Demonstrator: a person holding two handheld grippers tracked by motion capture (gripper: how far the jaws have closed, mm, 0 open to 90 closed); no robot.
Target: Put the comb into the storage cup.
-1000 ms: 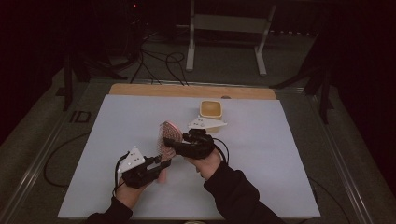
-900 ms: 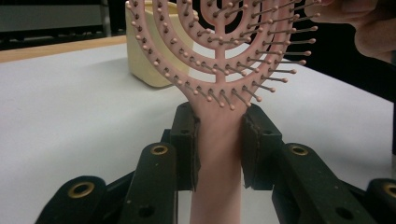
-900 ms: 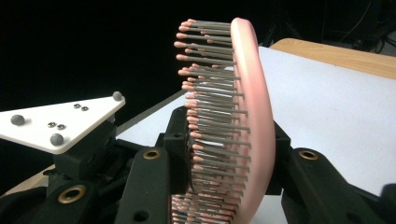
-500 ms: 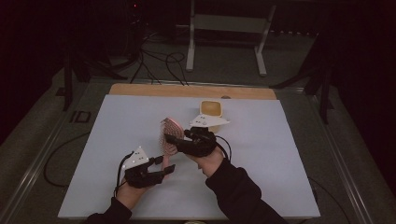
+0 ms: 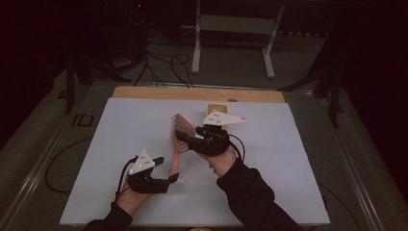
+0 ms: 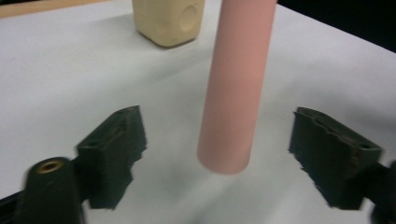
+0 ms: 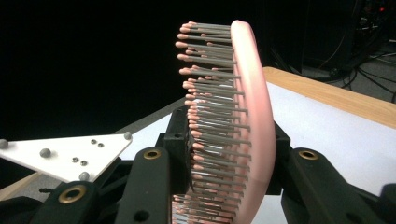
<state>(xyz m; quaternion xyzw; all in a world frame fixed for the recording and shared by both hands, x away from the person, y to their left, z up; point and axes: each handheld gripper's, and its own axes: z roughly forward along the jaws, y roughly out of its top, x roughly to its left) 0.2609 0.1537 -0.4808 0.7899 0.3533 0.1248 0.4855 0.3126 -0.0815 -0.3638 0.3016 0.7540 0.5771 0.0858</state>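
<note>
— Two grippers, one pink hairbrush (image 5: 179, 137): where do you have it?

— Your right gripper (image 5: 188, 140) clamps the brush head over the white table (image 5: 120, 125), bristles against one jaw, smooth back against the other; in the right gripper view the head's lower end is cut off.

— And your left gripper (image 5: 171, 179)?

— Its jaws have just been opening and stand wide, the pink handle's end between them, touching neither pad.

— Anything hard to read?

— Your right hand's gripper half hides the cream container (image 6: 169, 21) behind it in the high view, and the left gripper view cuts off its top
</note>
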